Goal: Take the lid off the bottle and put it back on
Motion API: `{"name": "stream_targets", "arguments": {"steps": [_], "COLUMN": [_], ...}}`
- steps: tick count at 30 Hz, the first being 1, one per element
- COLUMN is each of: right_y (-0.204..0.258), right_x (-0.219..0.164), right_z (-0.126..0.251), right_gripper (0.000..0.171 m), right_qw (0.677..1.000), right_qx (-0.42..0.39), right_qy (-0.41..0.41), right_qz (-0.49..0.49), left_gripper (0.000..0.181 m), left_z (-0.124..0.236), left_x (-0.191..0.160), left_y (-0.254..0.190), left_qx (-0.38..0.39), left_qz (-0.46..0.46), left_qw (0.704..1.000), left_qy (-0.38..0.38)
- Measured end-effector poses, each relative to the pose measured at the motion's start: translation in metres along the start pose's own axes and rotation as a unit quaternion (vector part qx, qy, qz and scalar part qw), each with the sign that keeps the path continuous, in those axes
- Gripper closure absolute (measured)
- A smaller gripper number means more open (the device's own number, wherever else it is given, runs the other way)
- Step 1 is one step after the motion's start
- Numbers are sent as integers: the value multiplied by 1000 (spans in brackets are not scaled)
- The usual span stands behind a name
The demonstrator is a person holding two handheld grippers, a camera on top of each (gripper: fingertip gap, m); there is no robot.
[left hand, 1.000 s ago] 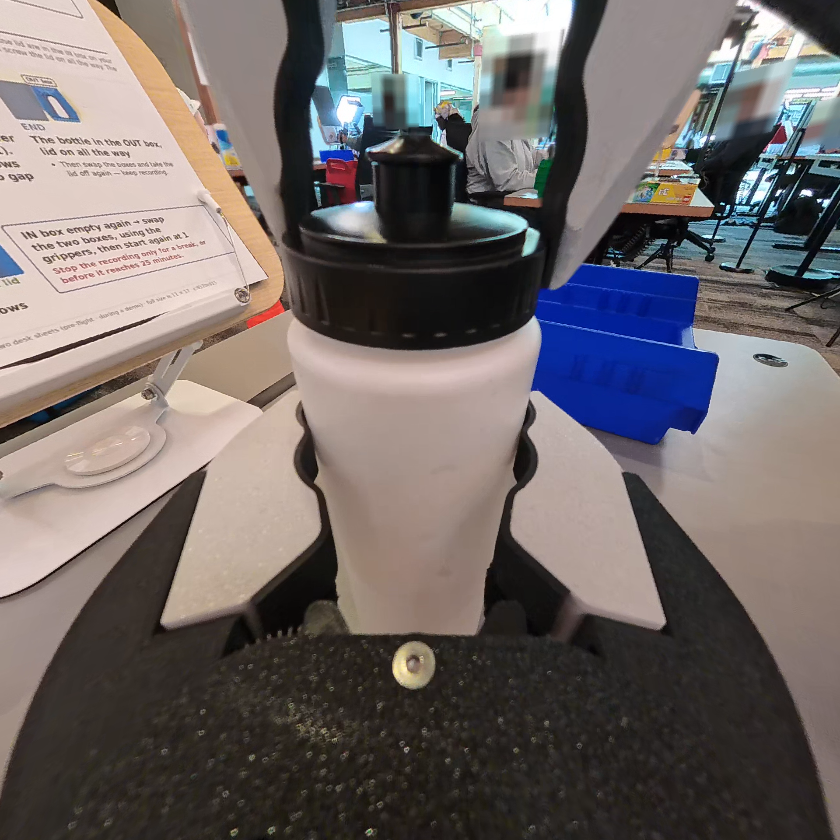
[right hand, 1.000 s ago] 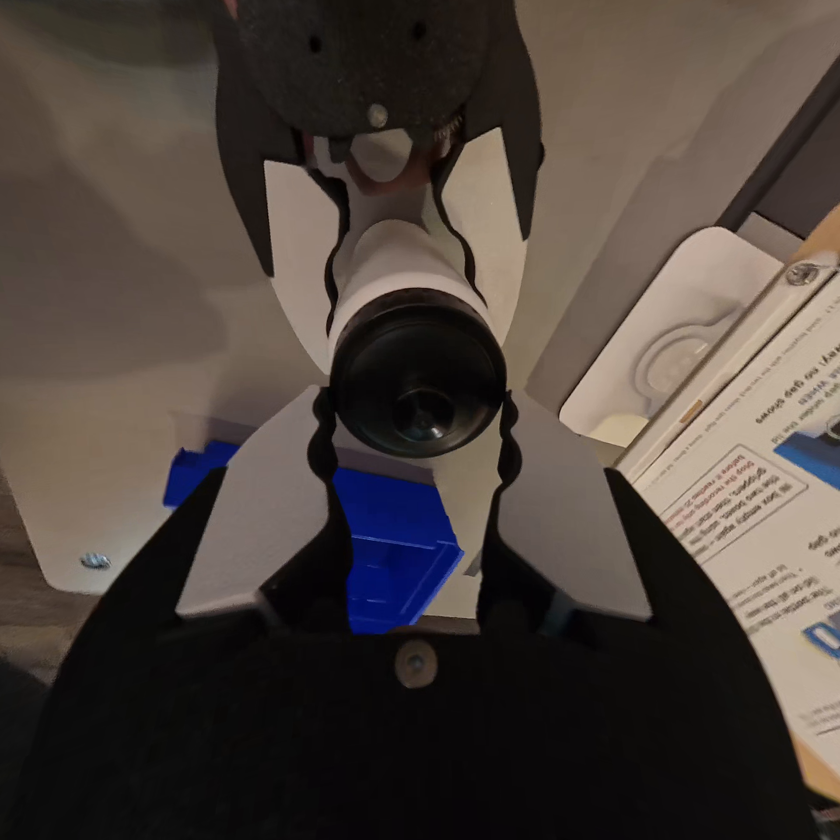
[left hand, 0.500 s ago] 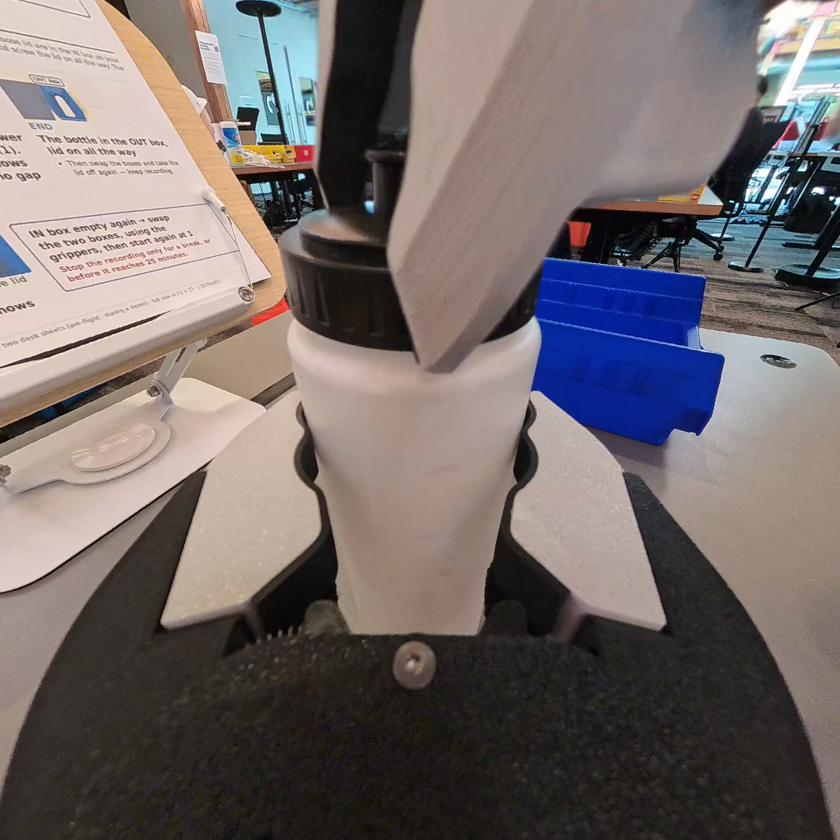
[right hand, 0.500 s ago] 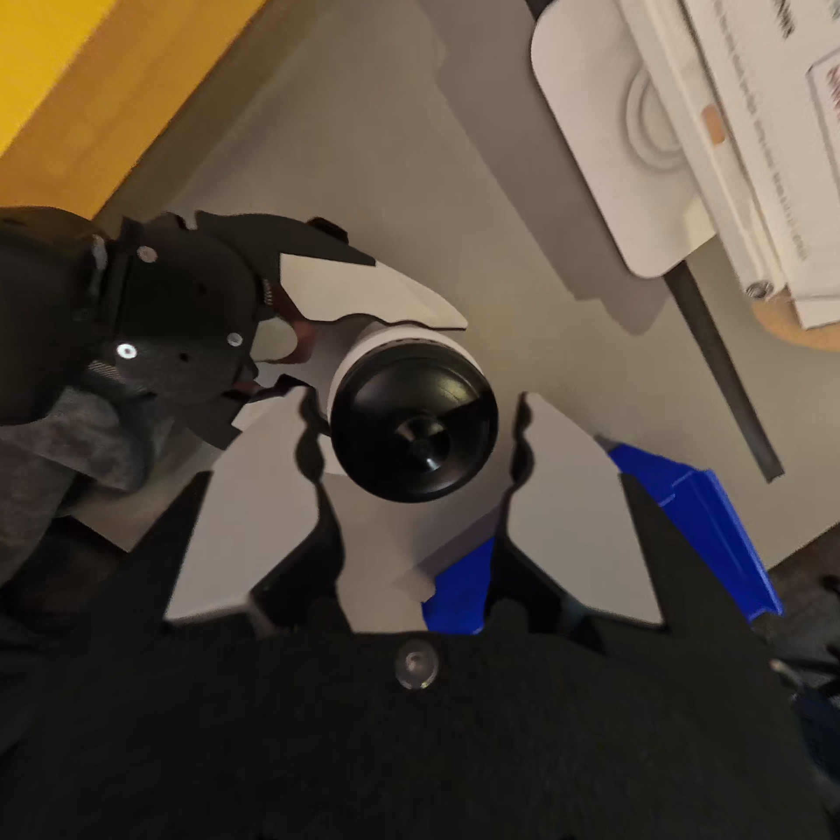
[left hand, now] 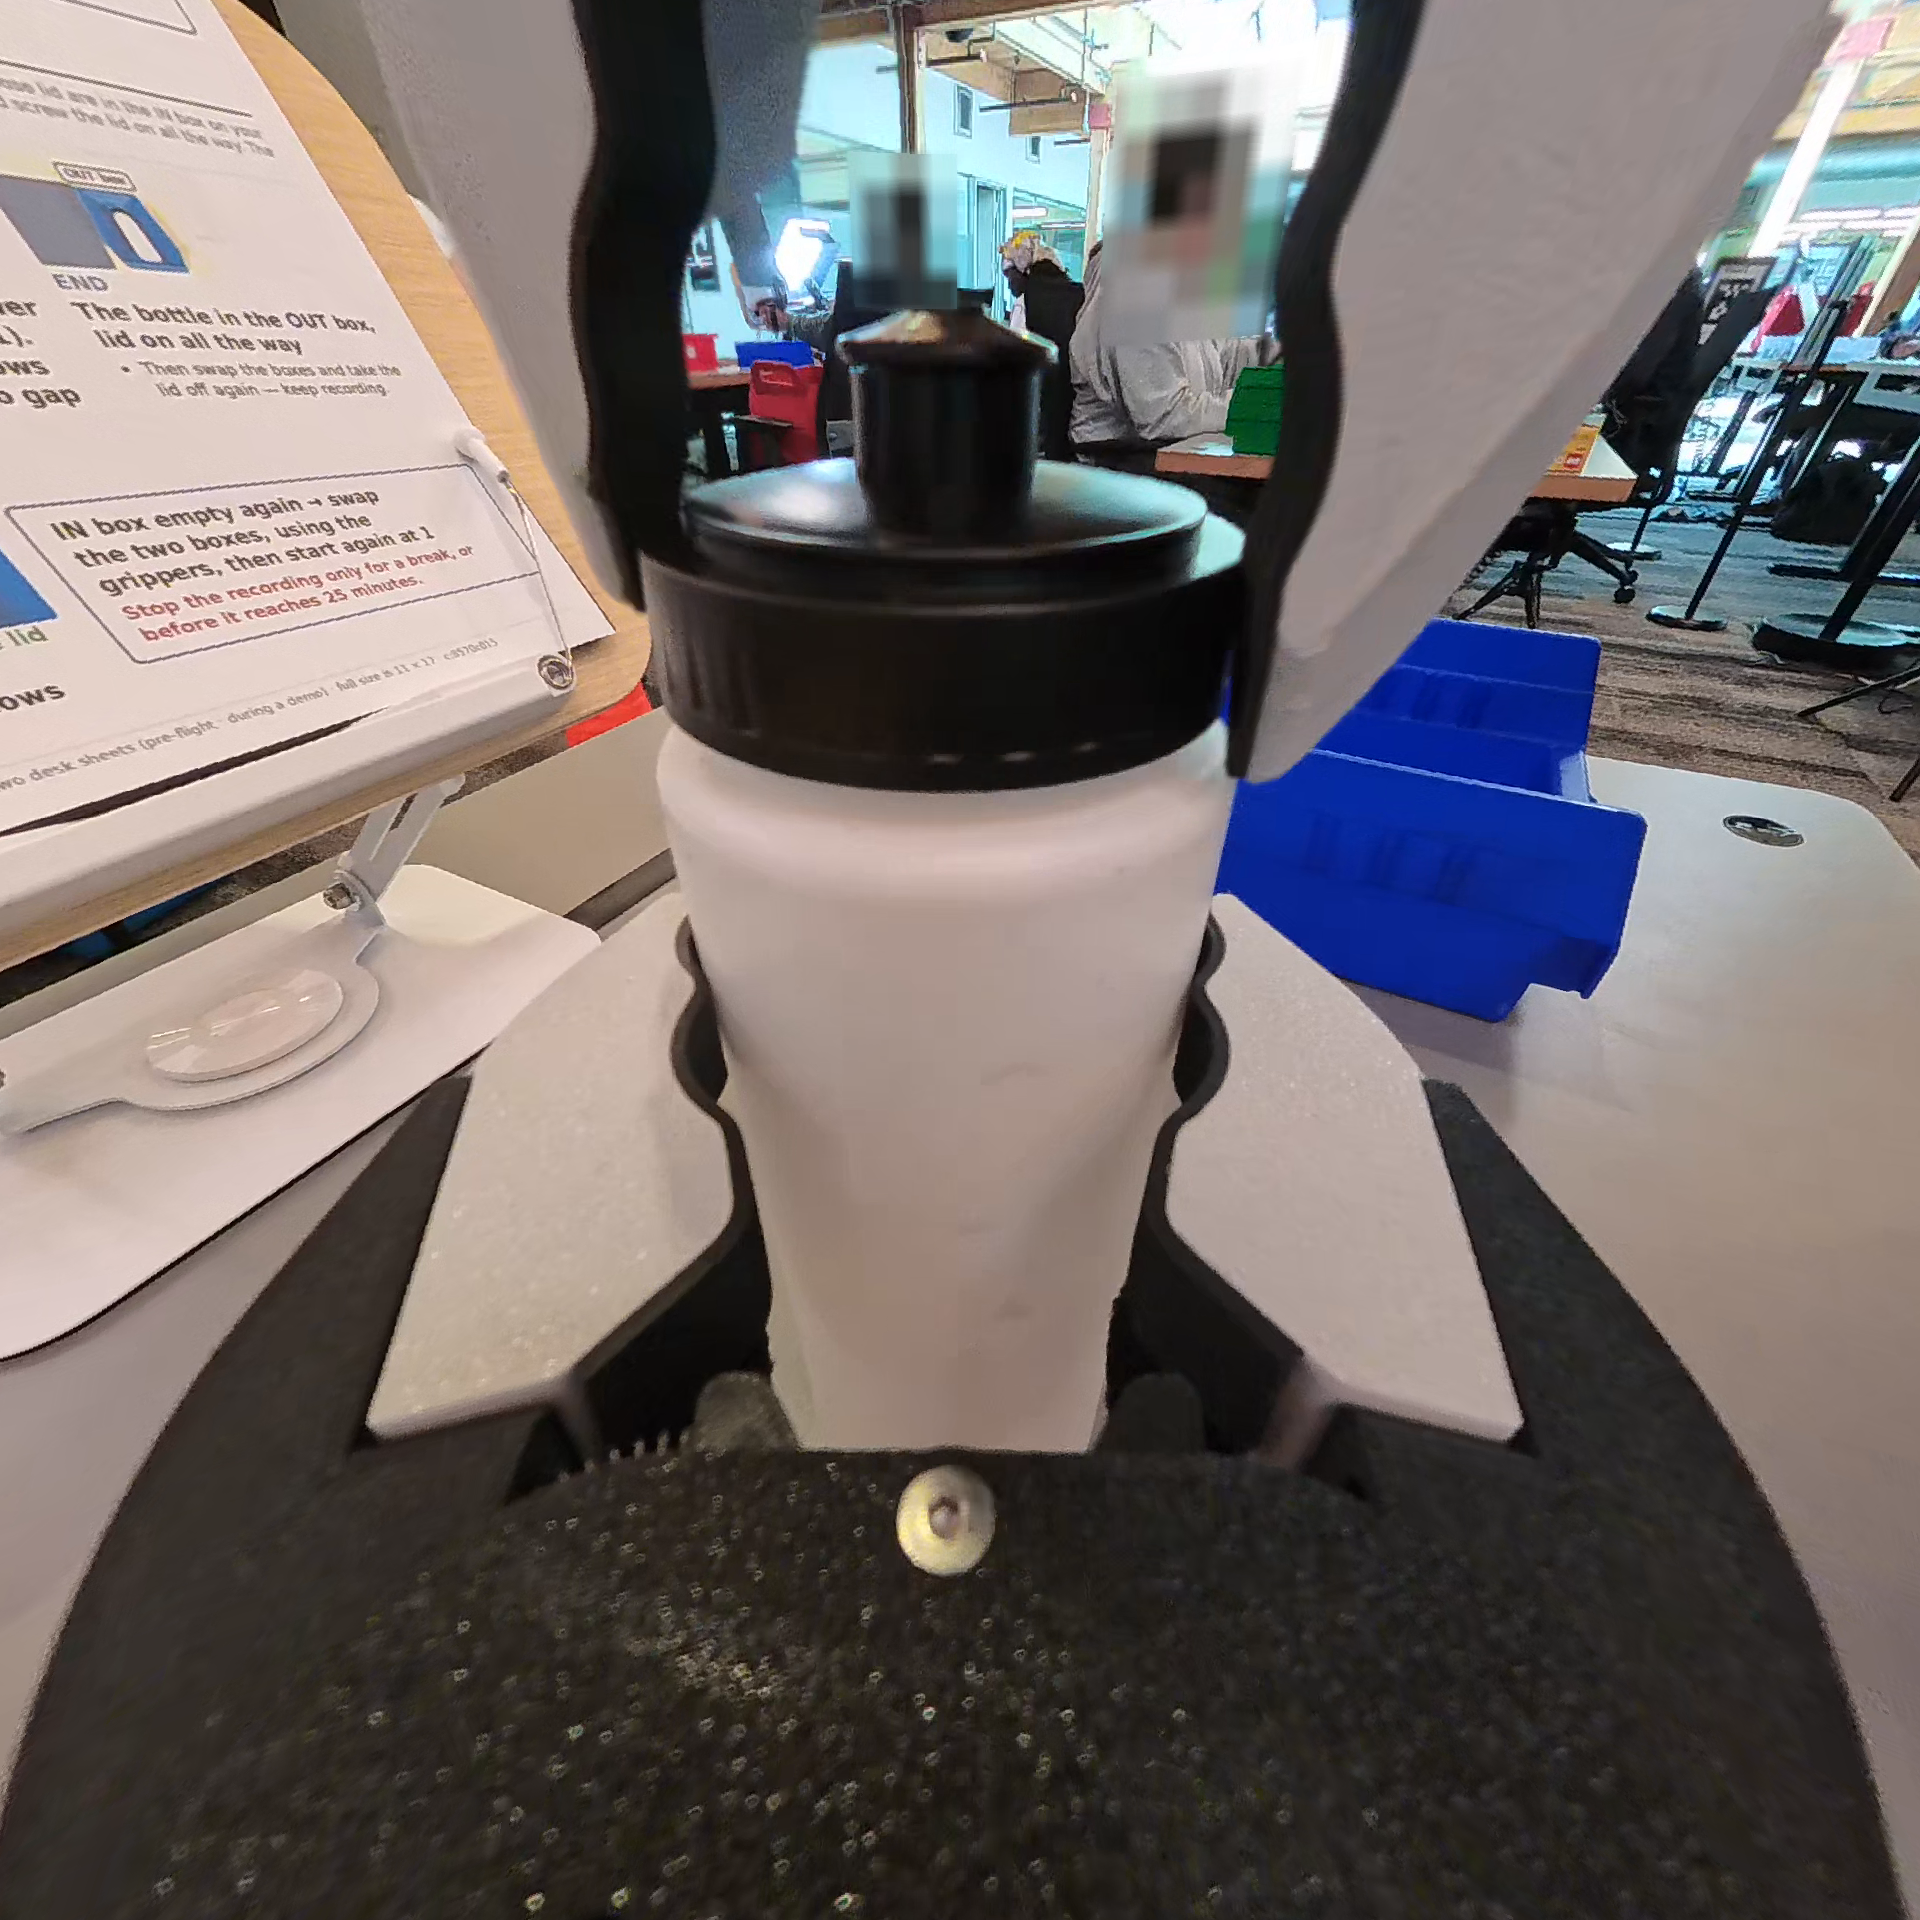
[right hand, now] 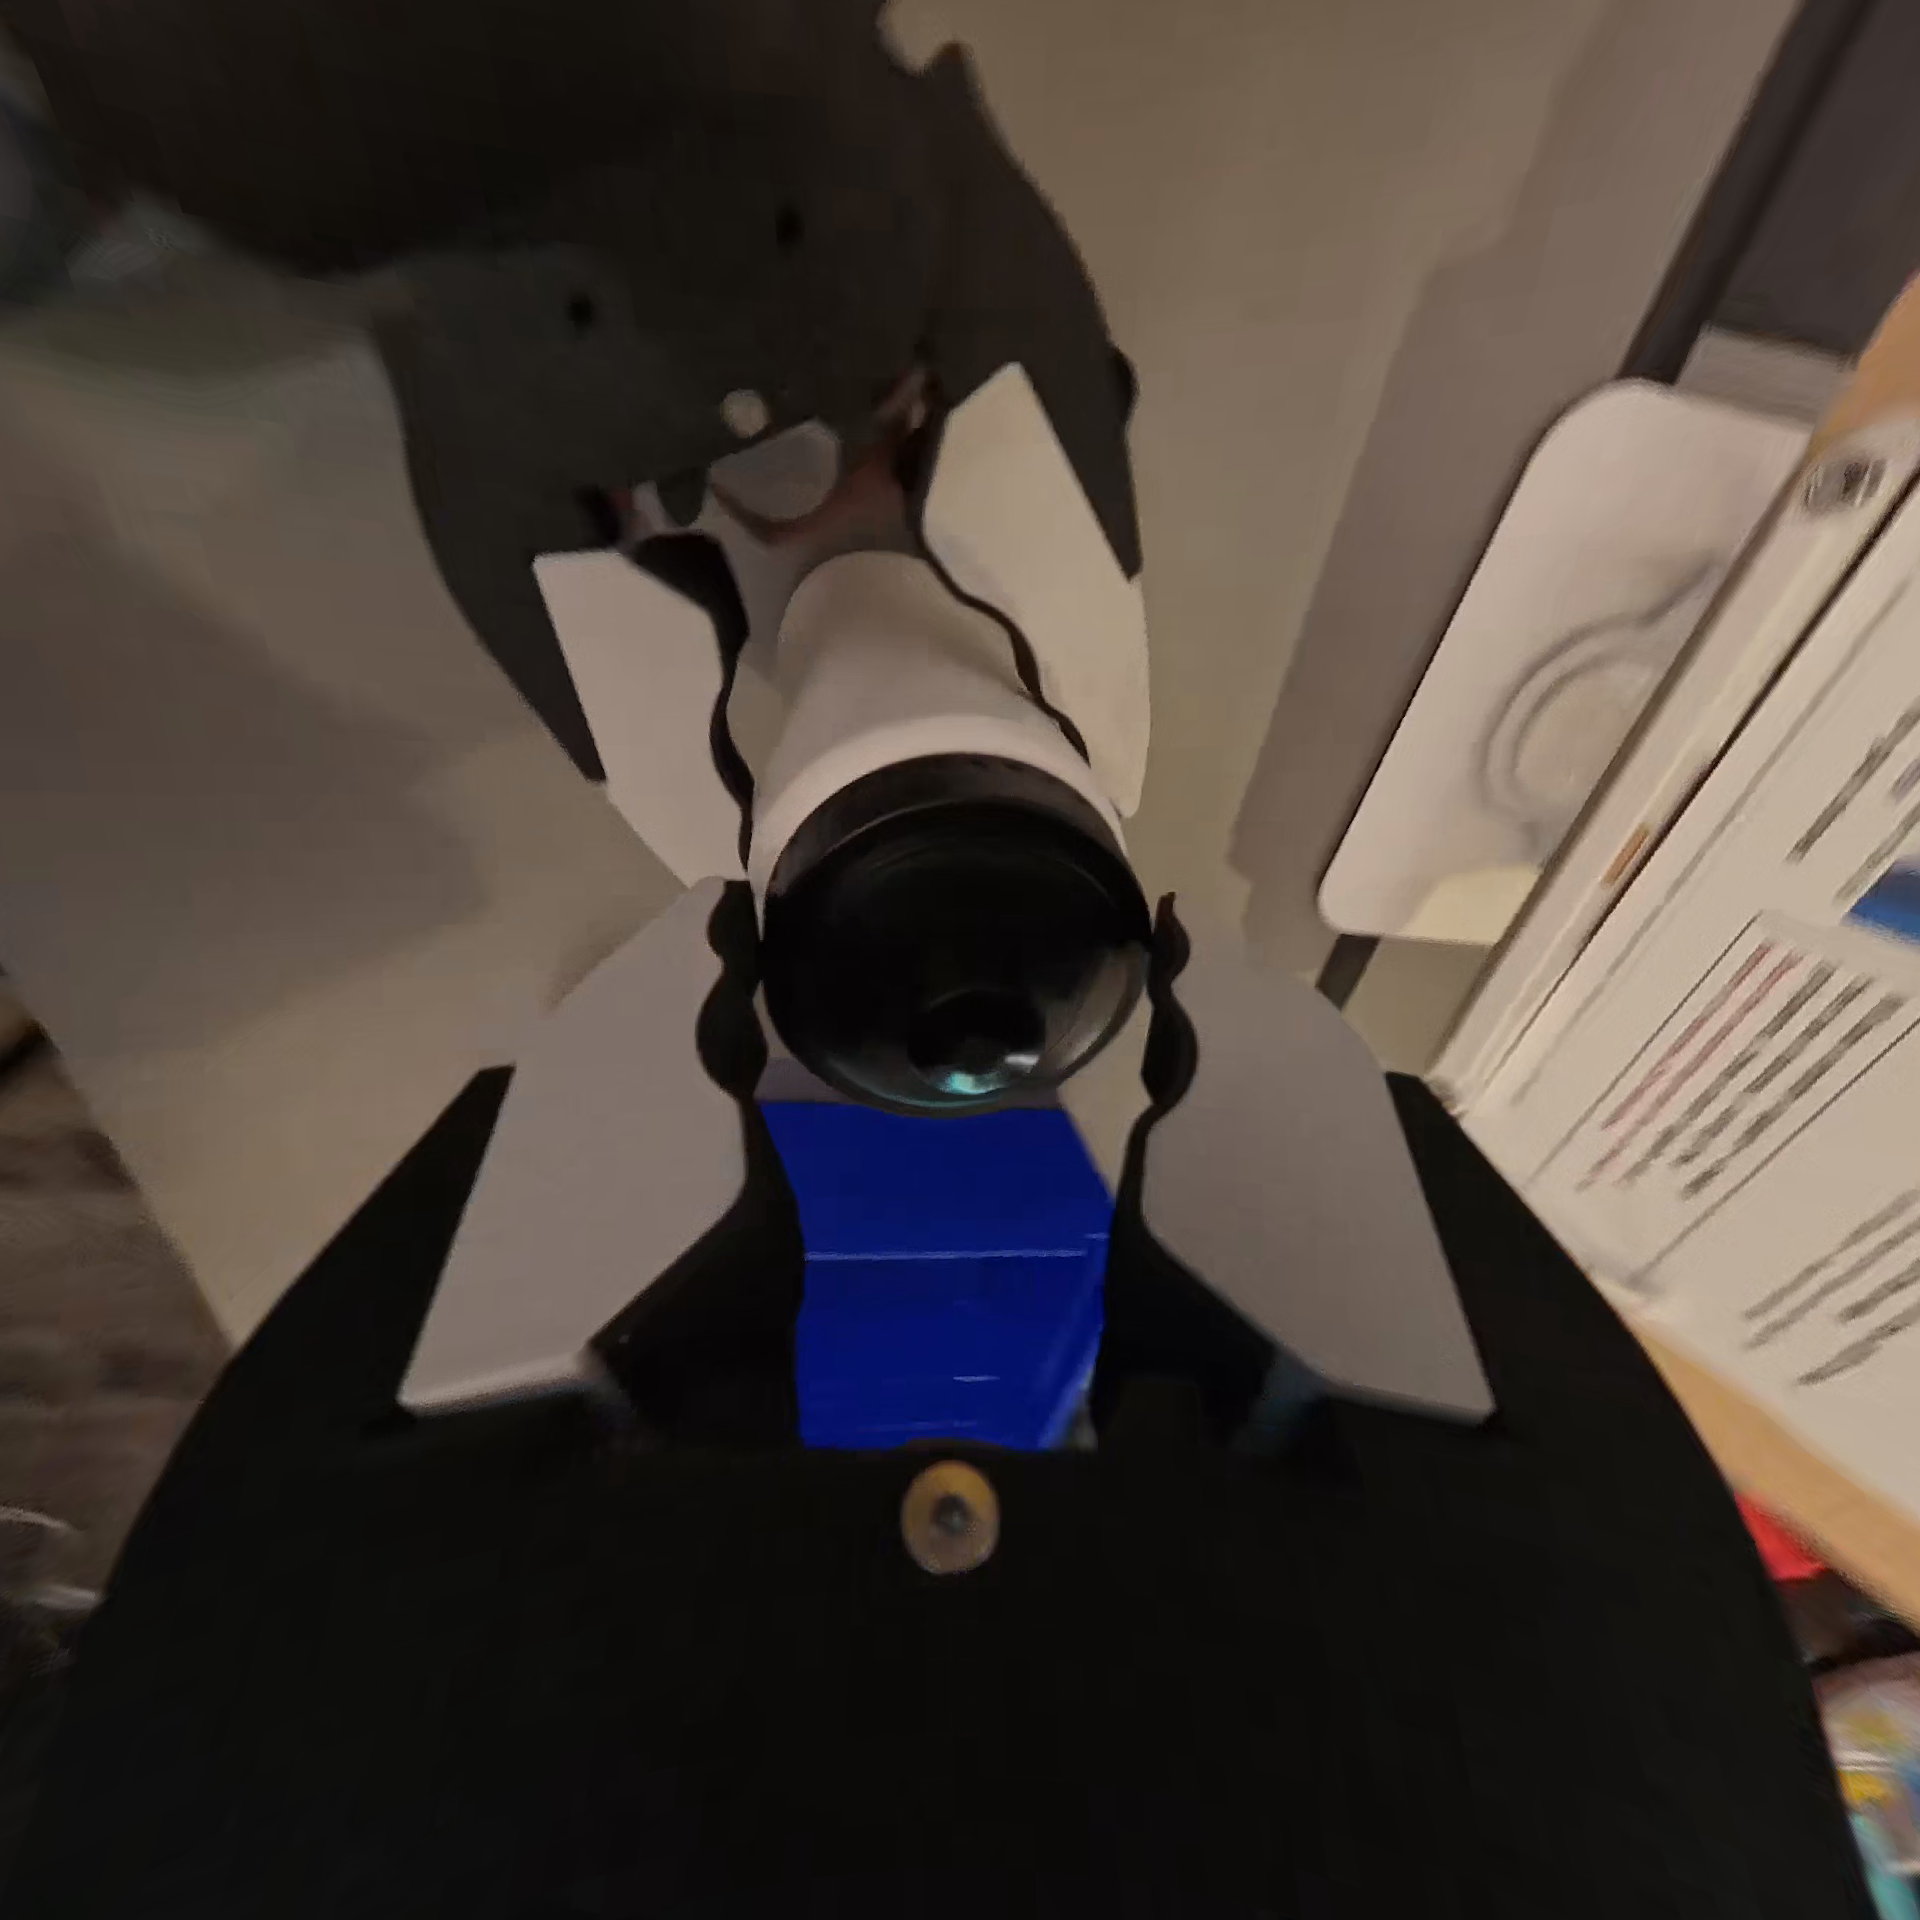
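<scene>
While the white bottle (left hand: 945, 1039) is held upright at the centre of the left wrist view, clenched low on its body by the left claw (left hand: 945, 1174), its black lid (left hand: 940, 634) is seated on the neck, with the spout standing at the middle. The right claw (right hand: 951, 997) is set from above with one finger on either side of the lid's ribbed rim; contact appears to be made, though whether it is fully clamped cannot be told, as the right wrist view is blurred. For a clean turn, the rim should be squeezed squarely and the twist kept about the bottle's axis while the body is held still. A blue bin (left hand: 1455, 831) lies on the bench (left hand: 1714, 1091) at the right of the frame, and an instruction sheet on a stand (left hand: 239, 436) fills the upper left.
</scene>
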State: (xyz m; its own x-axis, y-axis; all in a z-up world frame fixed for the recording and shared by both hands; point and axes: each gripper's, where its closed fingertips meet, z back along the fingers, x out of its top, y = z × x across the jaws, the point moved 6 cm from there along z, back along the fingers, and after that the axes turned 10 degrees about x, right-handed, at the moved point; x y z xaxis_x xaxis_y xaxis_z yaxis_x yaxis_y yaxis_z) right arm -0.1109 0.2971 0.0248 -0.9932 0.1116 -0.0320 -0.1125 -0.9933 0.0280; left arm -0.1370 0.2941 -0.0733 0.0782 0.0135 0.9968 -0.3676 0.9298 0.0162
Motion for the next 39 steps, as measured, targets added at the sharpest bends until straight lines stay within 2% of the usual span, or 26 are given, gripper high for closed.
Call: {"name": "stream_targets", "arguments": {"steps": [4,7,9,10,11,13,15,16,19,22,24,26,28,33,36,39], "right_y": [2,5,8,11,14,16,12,8,4,10,10,9,11,9,4,3], "right_x": [2,3,3,3,4,5,4,0,-12,-18,-18,-16,-12,-12,-13,-14], "right_z": [1,1,3,7,12,29,41,43,32,15,6,1,-1,1,2,3], "right_gripper": [101,101,103,100,89,83,69,67,67,72,78,86,99,100,100,100], "right_qw": [985,976,978,983,988,991,983,977,946,911,888,883,886,937,977,1000], "right_qx": [-29,-43,-54,-51,-42,-40,-58,-70,-67,-49,-47,-51,-29,-8,7,-1], "right_qy": [34,55,38,19,-13,-94,-170,-185,-198,-185,-185,-177,-170,-113,-76,-28], "right_qz": [167,207,196,176,149,81,-19,-81,-246,-365,-417,-431,-430,-329,-201,13], "left_gripper": [95,95,95,95,95,95,95,95,95,95,95,95,95,95,96,96], "left_z": [0,0,1,1,1,1,1,1,1,1,1,2,2,1,1,0], "left_x": [0,0,0,0,0,0,0,0,0,0,0,0,0,0,0,0], "left_y": [1,1,0,1,1,1,1,1,0,0,0,-1,-1,-2,-1,-3], "left_qx": [3,2,-2,-2,-2,-1,1,3,9,14,16,17,16,8,0,-5], "left_qz": [4,0,-2,-2,-1,-2,-1,-1,-1,-2,-3,-4,-5,-6,-2,-7], "left_qw": [1000,1000,1000,1000,1000,1000,1000,1000,1000,1000,1000,1000,1000,1000,1000,1000], "left_qy": [3,2,1,1,1,2,2,2,2,2,4,4,4,3,-2,0]}}
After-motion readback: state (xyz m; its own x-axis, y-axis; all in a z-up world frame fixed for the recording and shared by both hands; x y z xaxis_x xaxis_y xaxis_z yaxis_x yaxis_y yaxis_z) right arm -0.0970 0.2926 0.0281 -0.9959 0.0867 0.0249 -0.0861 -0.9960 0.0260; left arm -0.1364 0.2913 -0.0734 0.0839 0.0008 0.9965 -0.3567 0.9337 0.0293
